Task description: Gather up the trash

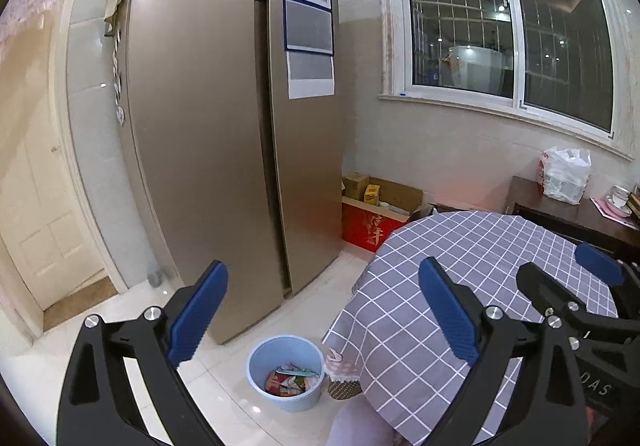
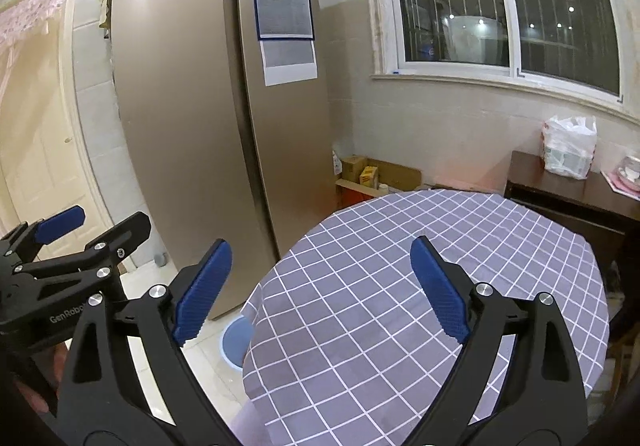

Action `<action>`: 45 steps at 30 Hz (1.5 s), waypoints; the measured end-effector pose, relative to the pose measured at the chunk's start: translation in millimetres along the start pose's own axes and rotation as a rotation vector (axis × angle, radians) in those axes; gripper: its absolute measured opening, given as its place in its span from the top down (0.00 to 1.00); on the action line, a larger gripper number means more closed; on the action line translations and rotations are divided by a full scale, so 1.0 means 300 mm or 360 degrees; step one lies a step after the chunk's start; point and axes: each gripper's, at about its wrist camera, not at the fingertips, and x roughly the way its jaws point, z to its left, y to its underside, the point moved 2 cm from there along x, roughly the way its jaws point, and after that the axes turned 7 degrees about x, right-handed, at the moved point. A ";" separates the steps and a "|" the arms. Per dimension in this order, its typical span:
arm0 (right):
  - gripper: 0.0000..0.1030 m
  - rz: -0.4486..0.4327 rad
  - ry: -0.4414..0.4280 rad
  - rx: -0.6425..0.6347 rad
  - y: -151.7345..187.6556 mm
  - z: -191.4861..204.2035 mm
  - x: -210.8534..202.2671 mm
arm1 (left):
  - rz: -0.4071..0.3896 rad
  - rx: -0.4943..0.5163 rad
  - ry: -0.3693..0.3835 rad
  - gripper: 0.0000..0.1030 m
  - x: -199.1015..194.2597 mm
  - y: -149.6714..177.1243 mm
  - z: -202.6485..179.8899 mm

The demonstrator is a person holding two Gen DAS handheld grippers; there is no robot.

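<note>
A light blue bin (image 1: 285, 371) stands on the floor by the fridge, with several colourful wrappers (image 1: 291, 381) lying inside it. My left gripper (image 1: 324, 310) hangs open and empty high above the bin, at the left edge of a round table with a grey checked cloth (image 1: 472, 270). My right gripper (image 2: 321, 286) is open too, with nothing between its blue pads, above the same cloth (image 2: 400, 286). The right wrist view shows only a sliver of the bin (image 2: 237, 342) past the table edge. Each gripper shows in the other's view: the right gripper (image 1: 560, 278) and the left gripper (image 2: 96, 222).
A tall bronze fridge (image 1: 224, 118) stands behind the bin. A red carton (image 1: 372, 228) with small boxes sits in the corner under the window. A dark wooden cabinet (image 1: 560, 210) at the right carries a white plastic bag (image 1: 566, 174). A pale door (image 1: 40, 206) is at the left.
</note>
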 end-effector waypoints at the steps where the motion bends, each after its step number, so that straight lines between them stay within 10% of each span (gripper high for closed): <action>1: 0.13 0.0007 -0.0002 0.0000 0.001 -0.001 0.006 | 0.0010 -0.0005 -0.0004 0.08 0.004 0.000 0.000; 45: 0.13 0.0123 0.0120 -0.0092 0.062 0.229 0.052 | 0.0066 -0.0092 0.0036 0.08 0.039 0.077 0.255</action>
